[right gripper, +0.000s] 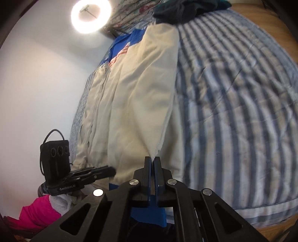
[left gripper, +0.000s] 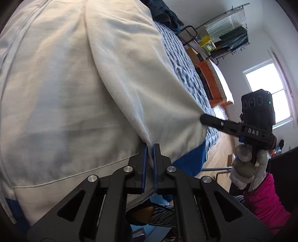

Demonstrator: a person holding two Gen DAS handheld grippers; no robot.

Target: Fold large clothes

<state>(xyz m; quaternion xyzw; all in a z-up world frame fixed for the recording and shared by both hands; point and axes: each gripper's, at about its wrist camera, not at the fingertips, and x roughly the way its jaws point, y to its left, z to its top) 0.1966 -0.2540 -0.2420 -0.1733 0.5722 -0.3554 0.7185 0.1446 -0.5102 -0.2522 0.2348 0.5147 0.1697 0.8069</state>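
A large cream garment (left gripper: 74, 83) with blue trim lies spread on a bed with a blue-and-white striped quilt (right gripper: 232, 111). My left gripper (left gripper: 150, 147) is shut on the garment's near hem, and the cloth runs down between its blue pads. In the right wrist view the left gripper (right gripper: 111, 170) shows from the side, at the garment's (right gripper: 134, 104) near edge. My right gripper (right gripper: 153, 160) is shut on a fold of the same hem further right. From the left wrist view the right gripper (left gripper: 202, 118) pinches the cloth's corner, with creases pulled toward it.
A heap of dark clothes (right gripper: 186, 11) sits at the far end of the bed. A ring light (right gripper: 91, 15) glows by the white wall. A clothes rack (left gripper: 227, 37), an orange piece of furniture (left gripper: 210, 78) and a window (left gripper: 268, 89) stand across the wooden floor (left gripper: 221, 147). A pink sleeve (left gripper: 264, 201) is at the right.
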